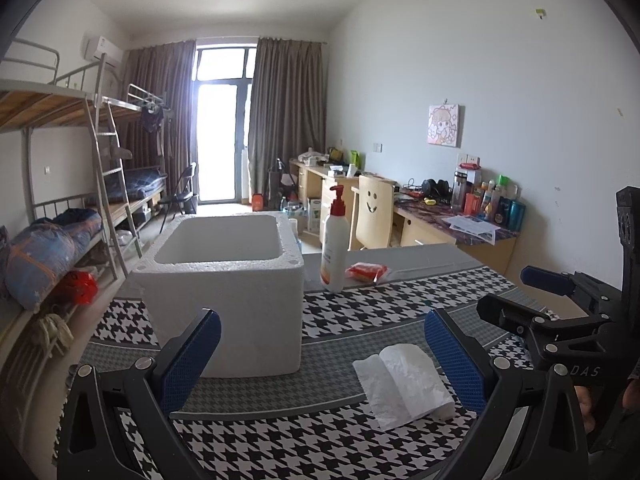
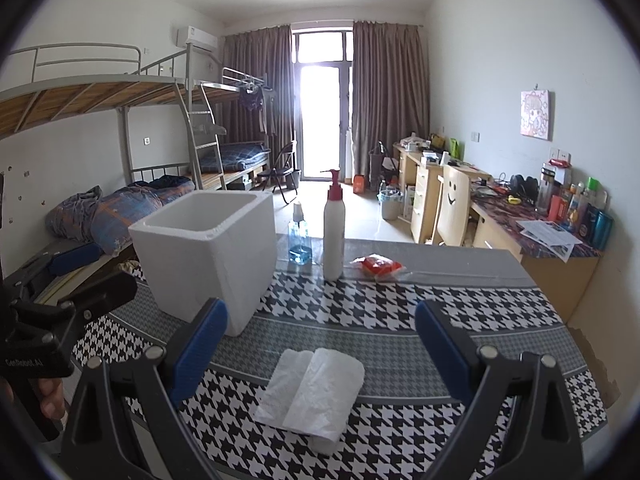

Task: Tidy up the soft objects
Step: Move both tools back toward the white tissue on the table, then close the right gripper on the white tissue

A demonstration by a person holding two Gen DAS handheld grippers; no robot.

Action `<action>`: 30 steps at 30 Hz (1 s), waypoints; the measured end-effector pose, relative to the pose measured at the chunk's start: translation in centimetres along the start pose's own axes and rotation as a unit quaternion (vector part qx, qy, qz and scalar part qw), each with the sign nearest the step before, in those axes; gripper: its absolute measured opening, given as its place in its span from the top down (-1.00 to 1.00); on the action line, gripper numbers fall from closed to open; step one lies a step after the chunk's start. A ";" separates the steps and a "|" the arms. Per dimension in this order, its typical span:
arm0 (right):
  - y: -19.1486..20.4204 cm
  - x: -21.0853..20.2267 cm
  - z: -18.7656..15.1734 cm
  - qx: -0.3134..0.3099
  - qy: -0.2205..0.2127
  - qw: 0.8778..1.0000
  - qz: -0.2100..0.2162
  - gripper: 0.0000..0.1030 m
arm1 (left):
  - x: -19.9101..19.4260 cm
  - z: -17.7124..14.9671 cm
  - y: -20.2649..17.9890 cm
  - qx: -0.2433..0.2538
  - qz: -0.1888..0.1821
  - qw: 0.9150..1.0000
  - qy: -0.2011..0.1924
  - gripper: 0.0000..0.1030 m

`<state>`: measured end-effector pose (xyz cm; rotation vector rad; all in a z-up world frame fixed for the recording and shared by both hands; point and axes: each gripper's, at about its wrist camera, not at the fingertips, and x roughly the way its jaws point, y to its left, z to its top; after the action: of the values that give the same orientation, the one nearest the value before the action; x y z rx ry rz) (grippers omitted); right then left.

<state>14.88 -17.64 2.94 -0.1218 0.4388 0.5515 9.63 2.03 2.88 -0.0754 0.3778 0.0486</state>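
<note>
Both tongs are held apart and empty above the worktop (image 2: pixel 460 280): the right tongs (image 2: pixel 320 344) are spread wide with the folded tissue (image 2: pixel 312 392) lying between the blue pads, and the left tongs (image 1: pixel 320 360) are likewise spread, the tissue (image 1: pixel 404 384) being seen just inside the right-hand pad. The tissue rests flat on the houndstooth cloth, near the front edge, apart from the white foam box (image 2: pixel 208 252), which stands open-topped further back on the left. A pump bottle (image 2: pixel 334 232) and a red packet (image 2: pixel 378 266) are seen behind.

The tissue is judged to be very light, limp and easily torn or crumpled; little resistance would be offered to a squeeze. It would best be taken at the thicker rolled edge nearest the camera, where several layers can be pinched together, rather than at the thin loose flap.
</note>
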 end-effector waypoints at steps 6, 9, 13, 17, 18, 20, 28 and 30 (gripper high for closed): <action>-0.5 0.3 -1.2 0.010 0.011 1.000 -0.004 -0.88 | 0.3 -0.9 -0.3 0.000 -0.003 1.000 0.005 -0.98; -0.7 0.5 -1.8 0.011 0.018 1.000 -0.008 -0.88 | 0.5 -1.2 -0.3 0.003 0.002 1.000 0.002 -0.98; -0.6 0.7 -2.5 0.009 0.023 1.000 -0.018 -0.88 | 0.8 -1.8 -0.3 0.000 0.003 1.000 0.007 -0.98; -0.7 1.0 -3.4 0.011 0.034 0.999 -0.022 -0.88 | 1.0 -2.2 -0.5 0.003 0.002 1.000 0.010 -0.98; -0.7 1.1 -3.6 0.013 0.037 0.999 -0.022 -0.88 | 1.0 -2.3 -0.6 0.004 0.001 1.000 0.011 -0.98; -0.7 1.3 -4.1 0.016 0.043 0.999 -0.021 -0.88 | 1.1 -2.5 -0.7 0.007 0.001 1.000 0.014 -0.98; -1.0 2.0 -5.8 0.026 0.061 0.998 -0.022 -0.87 | 1.5 -3.1 -0.8 0.008 -0.004 1.000 0.025 -0.98; -1.1 2.1 -6.0 0.027 0.066 0.997 -0.018 -0.86 | 1.7 -3.2 -0.9 0.010 -0.006 1.000 0.028 -0.98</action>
<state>14.85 -18.89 -3.42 -0.1141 0.5787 0.4965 10.09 0.92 -0.64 -0.0590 0.4342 0.0308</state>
